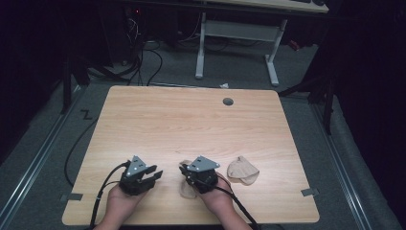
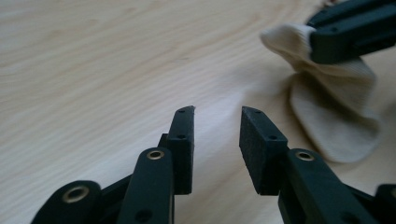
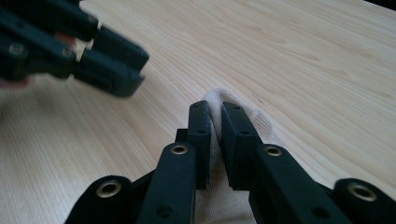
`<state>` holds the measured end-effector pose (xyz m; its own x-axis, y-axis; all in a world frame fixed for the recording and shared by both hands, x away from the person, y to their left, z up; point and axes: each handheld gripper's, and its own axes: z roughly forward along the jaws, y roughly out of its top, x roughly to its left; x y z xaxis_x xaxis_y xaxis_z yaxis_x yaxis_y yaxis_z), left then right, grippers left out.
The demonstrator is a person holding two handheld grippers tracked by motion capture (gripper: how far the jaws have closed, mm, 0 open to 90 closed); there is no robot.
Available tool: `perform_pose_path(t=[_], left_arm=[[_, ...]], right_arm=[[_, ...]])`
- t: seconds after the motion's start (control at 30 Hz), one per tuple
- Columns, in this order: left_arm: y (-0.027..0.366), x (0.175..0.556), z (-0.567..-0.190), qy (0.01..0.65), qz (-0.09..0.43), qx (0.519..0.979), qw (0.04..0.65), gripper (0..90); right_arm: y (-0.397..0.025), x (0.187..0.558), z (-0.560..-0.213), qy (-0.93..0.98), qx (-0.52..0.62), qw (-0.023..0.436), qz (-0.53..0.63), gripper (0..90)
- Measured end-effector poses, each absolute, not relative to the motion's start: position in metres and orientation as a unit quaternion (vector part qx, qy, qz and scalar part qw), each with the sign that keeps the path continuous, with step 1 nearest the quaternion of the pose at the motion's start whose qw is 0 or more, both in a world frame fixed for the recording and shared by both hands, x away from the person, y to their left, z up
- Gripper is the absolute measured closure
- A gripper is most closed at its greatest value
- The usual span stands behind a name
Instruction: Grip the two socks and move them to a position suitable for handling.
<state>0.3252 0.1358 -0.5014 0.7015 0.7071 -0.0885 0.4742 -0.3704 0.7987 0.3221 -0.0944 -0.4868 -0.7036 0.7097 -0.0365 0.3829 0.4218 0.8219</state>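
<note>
**R gripper pinching a sock edge, L gripper open just beside it**

Landmark = the sock under the R hand, near the front edge of the wooden table [image 1: 158, 115].

R gripper [image 3: 215, 112]: jaws nearly together, clamped on a fold of that cream sock [image 3: 243, 116]. The knit cloth bulges out above the tips and spreads flat behind them. In the L gripper view the same sock [image 2: 327, 126] hangs from the R jaws, its top edge lifted and the rest draped down onto the wood.

L gripper [image 2: 217, 116]: jaws apart, nothing between them, just bare tabletop. It sits just left of the sock, tips aimed toward it. From the high view the L gripper [image 1: 143, 175] and R gripper [image 1: 203, 172] are side by side, close but not touching.

A second sock [image 1: 242, 170] lies flat to the right of the held one, near it, on the far side from the L hand; neither gripper touches it.

Key relation, as I judge it: the held sock lies ahead and to the right of the open L fingers, long axis running roughly front to back under the R hand. L is the free hand and nearer the loose end, so it would need to close in rightward to take a second grip.
</note>
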Motion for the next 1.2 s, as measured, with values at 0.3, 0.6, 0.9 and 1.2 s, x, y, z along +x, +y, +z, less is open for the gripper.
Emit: perform_pose_path(t=[0.3, 0.6, 0.9, 1.2], left_arm=[[0.082, 0.31, -0.508, 0.302, 0.087, 0.84, 0.442, 70.2], [0.062, 0.312, -0.524, 0.275, 0.089, 0.87, 0.4, 89.5], [0.074, 0.317, -0.526, 0.276, 0.109, 0.877, 0.378, 89.9], [0.105, 0.328, -0.525, 0.312, 0.126, 0.868, 0.364, 88.7]], right_arm=[[-0.129, 0.313, -0.488, 0.788, 0.368, 0.196, 0.453, 82.6], [-0.132, 0.311, -0.488, 0.787, 0.369, 0.202, 0.451, 82.7], [-0.141, 0.307, -0.49, 0.789, 0.375, 0.205, 0.441, 82.6], [-0.156, 0.299, -0.501, 0.794, 0.388, 0.208, 0.418, 80.5]])
